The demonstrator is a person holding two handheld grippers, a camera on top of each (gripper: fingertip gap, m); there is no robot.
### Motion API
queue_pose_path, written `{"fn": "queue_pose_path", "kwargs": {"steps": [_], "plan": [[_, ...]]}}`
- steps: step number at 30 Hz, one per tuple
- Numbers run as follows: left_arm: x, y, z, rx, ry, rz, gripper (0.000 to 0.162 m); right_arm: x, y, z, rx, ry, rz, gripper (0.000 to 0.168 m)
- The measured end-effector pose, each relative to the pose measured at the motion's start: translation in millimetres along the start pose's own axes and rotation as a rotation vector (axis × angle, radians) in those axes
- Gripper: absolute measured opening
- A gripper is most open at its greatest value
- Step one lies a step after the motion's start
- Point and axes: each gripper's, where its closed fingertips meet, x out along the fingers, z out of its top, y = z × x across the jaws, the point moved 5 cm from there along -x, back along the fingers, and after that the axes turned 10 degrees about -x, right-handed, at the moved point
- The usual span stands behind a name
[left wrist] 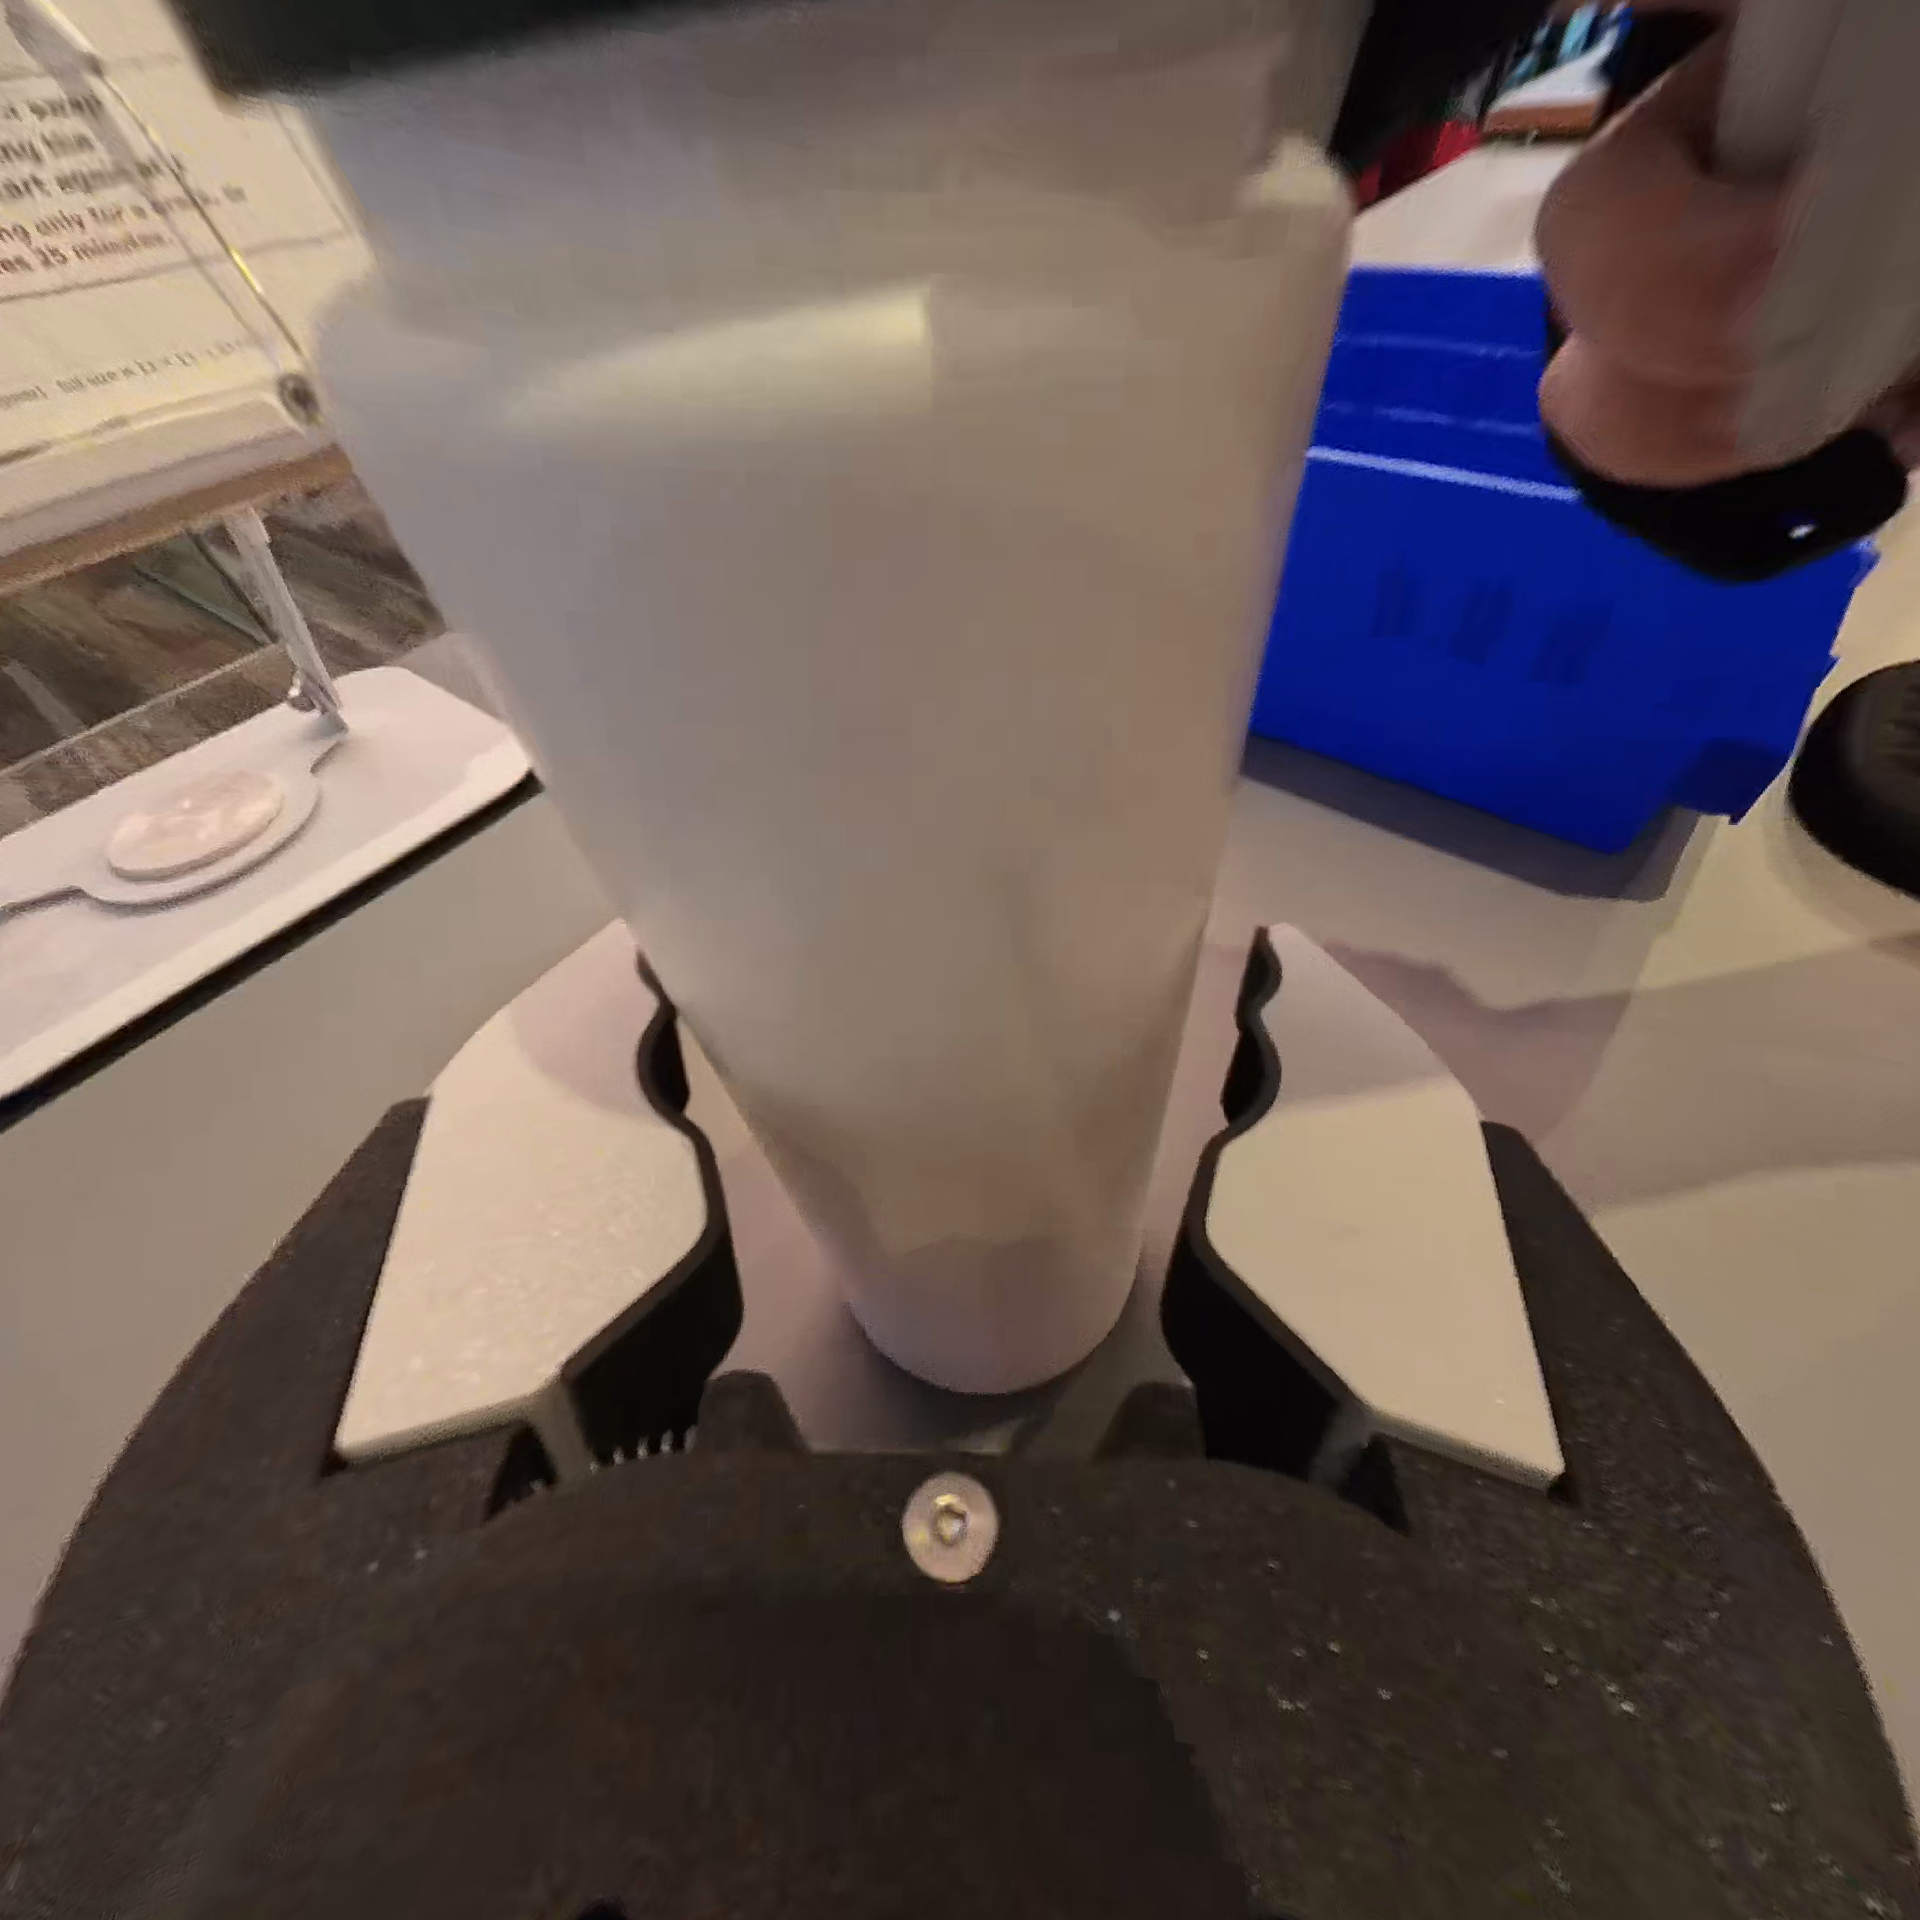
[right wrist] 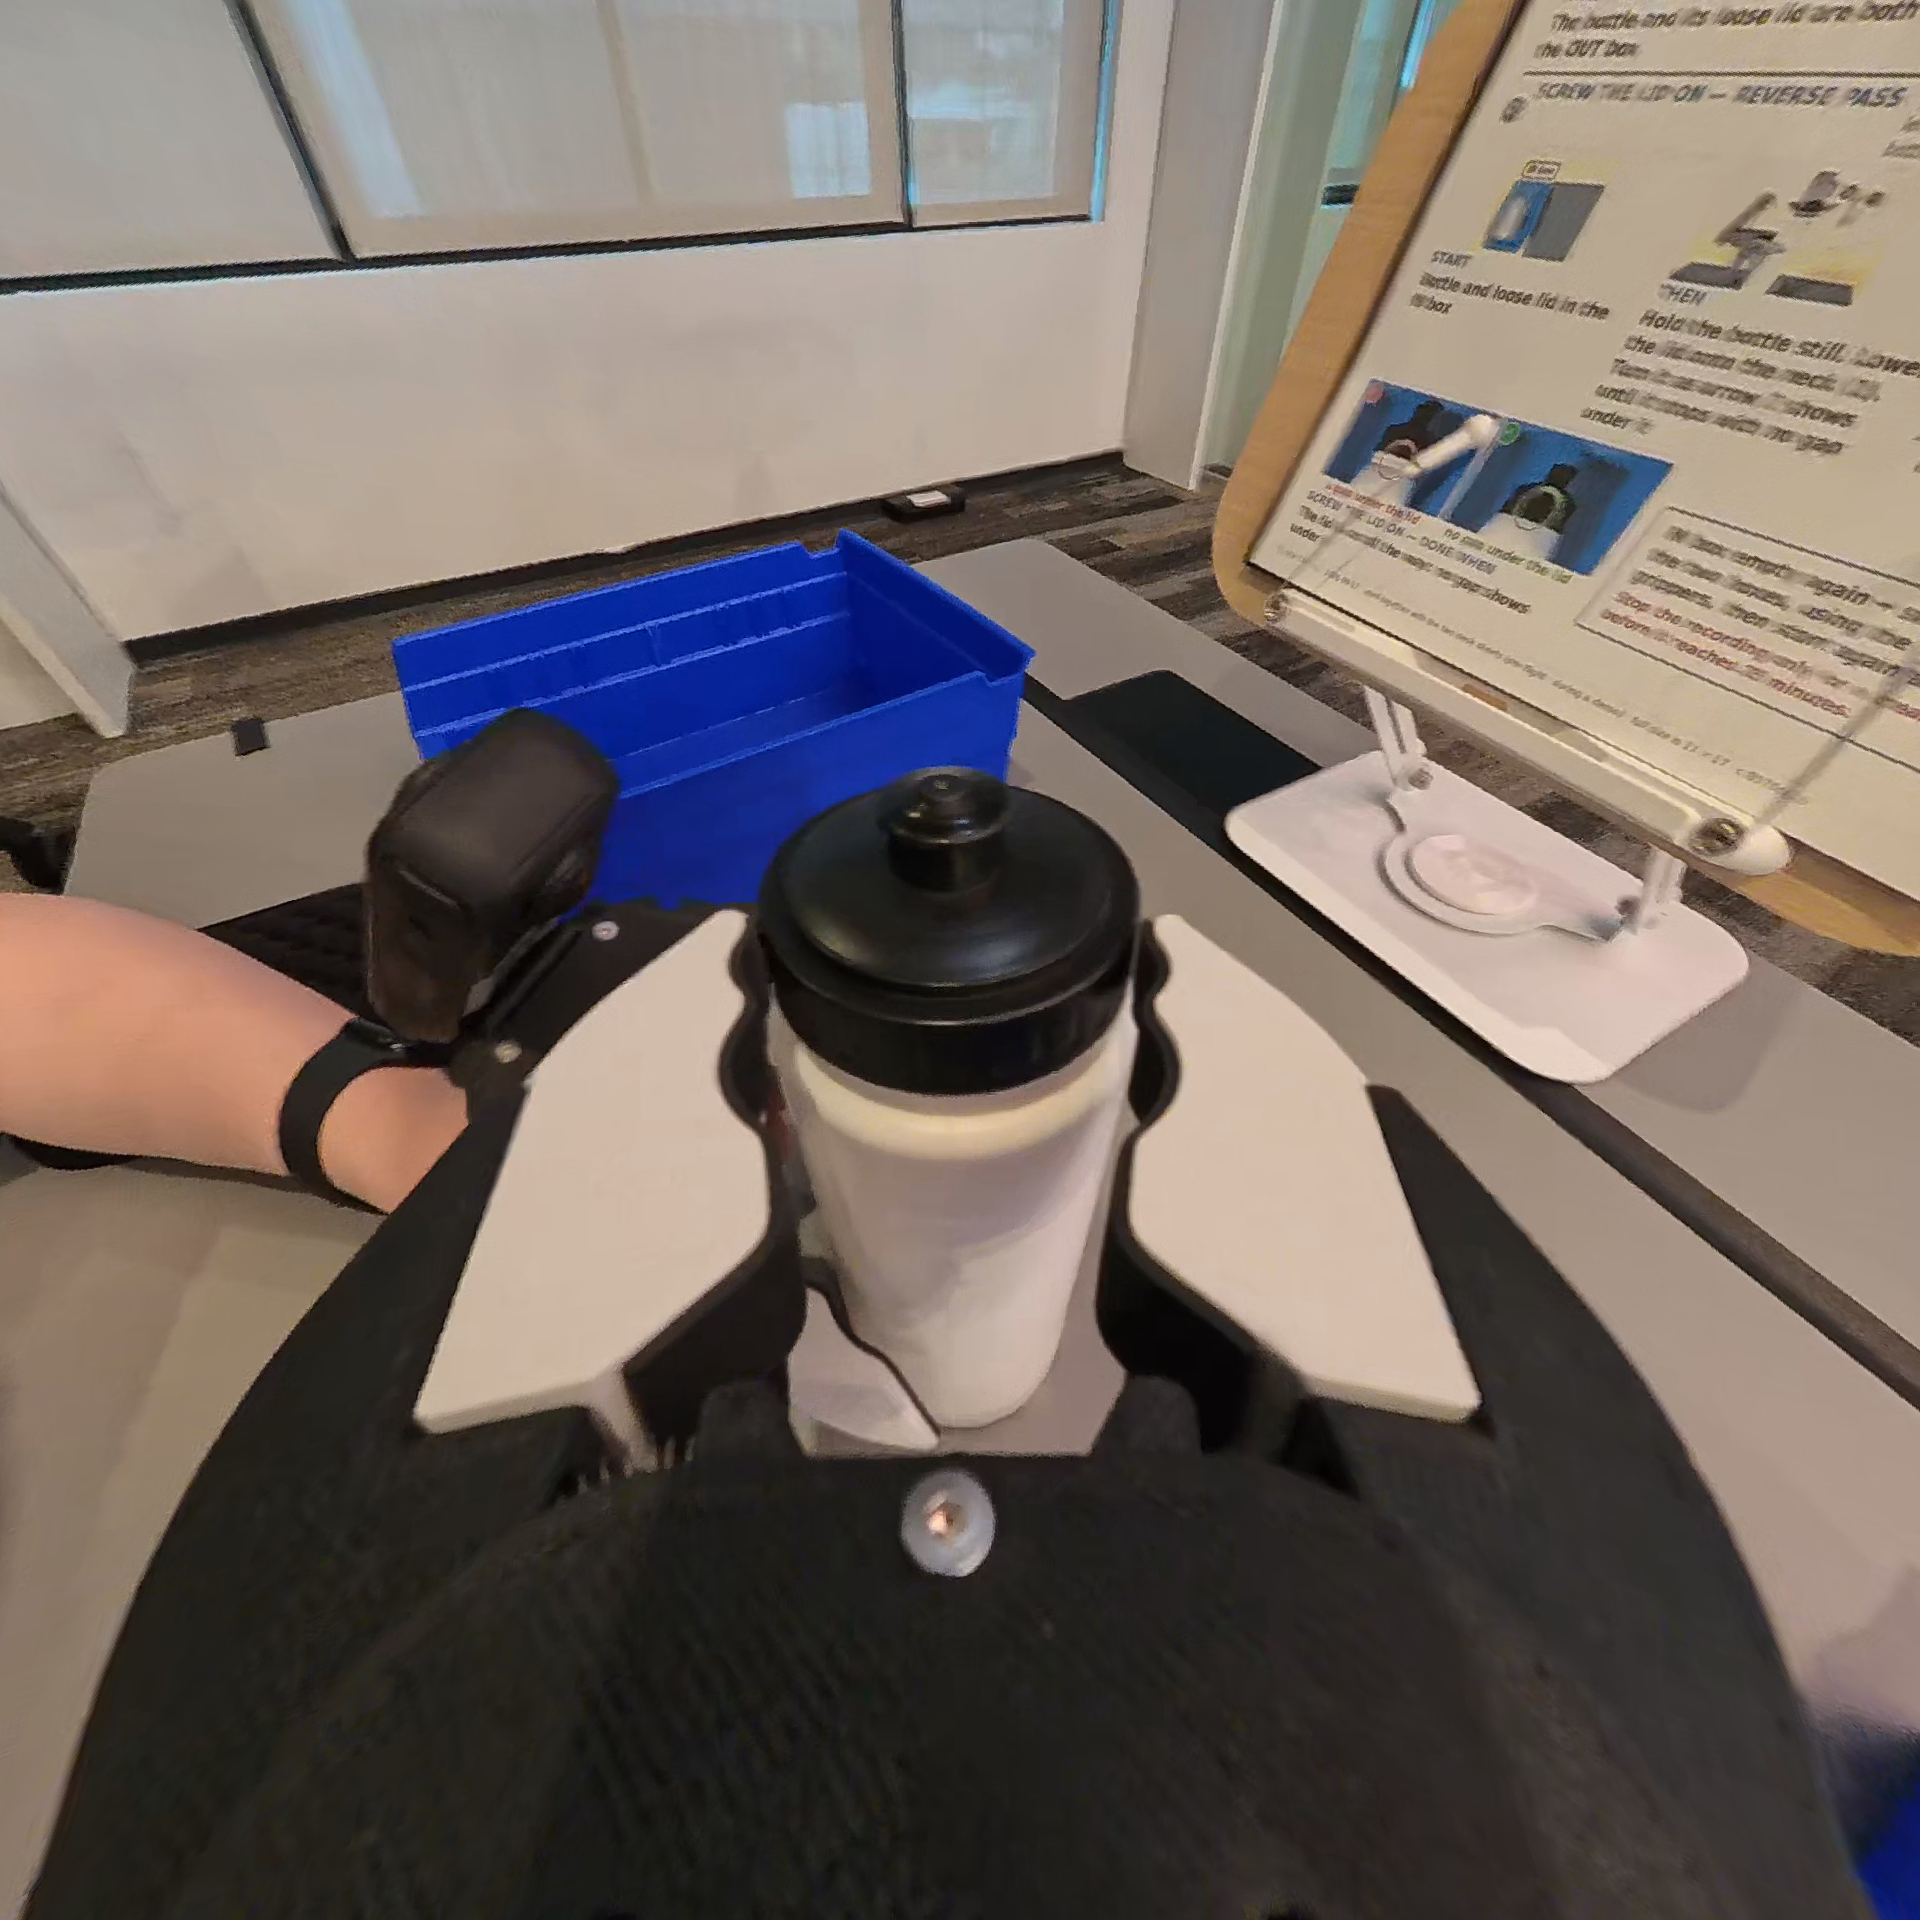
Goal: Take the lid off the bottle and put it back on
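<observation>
The white bottle (right wrist: 961, 1226) stands at frame centre on the table (right wrist: 1455, 1299), black lid (right wrist: 945, 935) seated. Left tongs (left wrist: 961, 1049) clasp its light, slick, yielding body; right tongs (right wrist: 945, 997) bracket the lid, grip uncertain

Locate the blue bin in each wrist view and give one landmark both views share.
Left wrist view: blue bin sits right of centre, behind the white bottle.
Right wrist view: the bin sits upper centre-left, behind the bottle's black lid.
Shared landmark: the white document stand.
</observation>
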Motion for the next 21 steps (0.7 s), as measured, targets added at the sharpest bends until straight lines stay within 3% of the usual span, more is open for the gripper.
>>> {"fn": "queue_pose_path", "kwargs": {"steps": [2,10,14,21], "plan": [[-0.6,0.6,3.2,-0.016,-0.015,-0.027,0.090,-0.5,0.2,0.8,-0.020,-0.002,0.002,0.069],[-1.1,-0.1,3.6,-0.032,0.006,-0.130,0.085,-5.3,-5.3,-2.9,-0.032,-0.018,0.109,0.069],[-5.3,-9.0,1.8,0.001,0.016,-0.250,0.085,-12.5,0.2,-3.7,-0.093,-0.081,0.287,0.068],[-22.2,-47.0,-5.8,0.119,0.083,-0.652,0.085,-40.0,23.7,-6.6,-0.168,-0.204,0.669,0.068]]}}
